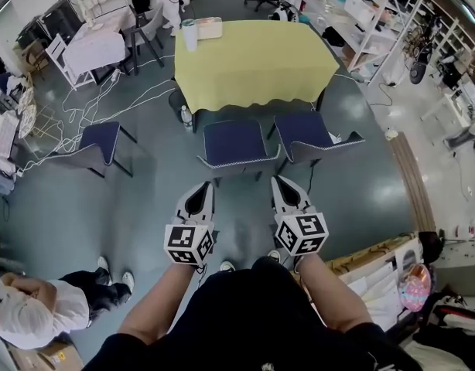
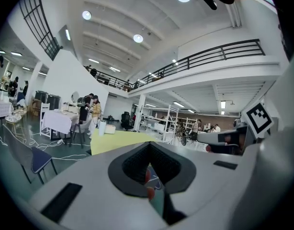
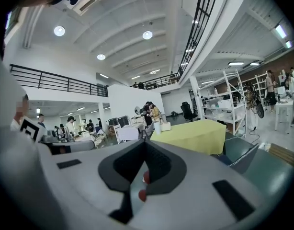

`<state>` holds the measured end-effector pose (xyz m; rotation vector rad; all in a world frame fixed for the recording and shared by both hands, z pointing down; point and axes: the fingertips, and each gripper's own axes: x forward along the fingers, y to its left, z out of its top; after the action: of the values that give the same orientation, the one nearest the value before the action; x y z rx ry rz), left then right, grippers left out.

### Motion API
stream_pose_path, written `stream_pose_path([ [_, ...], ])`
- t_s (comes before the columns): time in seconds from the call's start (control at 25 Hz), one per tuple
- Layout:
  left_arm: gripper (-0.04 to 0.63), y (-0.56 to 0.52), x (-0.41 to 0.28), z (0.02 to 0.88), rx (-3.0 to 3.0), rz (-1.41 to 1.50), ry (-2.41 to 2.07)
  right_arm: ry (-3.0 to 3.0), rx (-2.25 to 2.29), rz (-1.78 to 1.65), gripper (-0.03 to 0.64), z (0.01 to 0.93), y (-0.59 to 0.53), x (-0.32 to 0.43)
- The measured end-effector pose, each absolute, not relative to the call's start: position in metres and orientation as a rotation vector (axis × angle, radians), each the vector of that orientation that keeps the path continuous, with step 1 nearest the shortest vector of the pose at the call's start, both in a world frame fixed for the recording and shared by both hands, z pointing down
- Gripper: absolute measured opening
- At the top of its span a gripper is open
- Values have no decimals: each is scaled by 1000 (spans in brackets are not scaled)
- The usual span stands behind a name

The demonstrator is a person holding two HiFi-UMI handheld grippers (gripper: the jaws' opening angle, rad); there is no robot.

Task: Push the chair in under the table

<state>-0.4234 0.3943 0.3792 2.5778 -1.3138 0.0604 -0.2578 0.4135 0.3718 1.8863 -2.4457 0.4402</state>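
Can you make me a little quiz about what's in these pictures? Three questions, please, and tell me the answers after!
1. Pick one: the cloth on the table is A) red, B) yellow, C) white.
2. True or false: the left gripper and the right gripper both have their jaws wide open.
3. Fill in: of the left chair, the middle chair and the right chair, the one standing farthest from the table is the ___ chair.
Key: 1 B. 2 False: both are shut, with nothing held. 3 left.
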Motion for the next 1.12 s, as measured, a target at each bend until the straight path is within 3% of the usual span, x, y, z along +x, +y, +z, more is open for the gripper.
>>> stream_pose_path([
  [0.48,8,377,-415,393,2581,80,-1277,-2417,1942,478,12,384,400,-244],
  [1.12,8,251,-340,395,2547,73,-1371,-2543,1775,476,12,392,250,-171],
])
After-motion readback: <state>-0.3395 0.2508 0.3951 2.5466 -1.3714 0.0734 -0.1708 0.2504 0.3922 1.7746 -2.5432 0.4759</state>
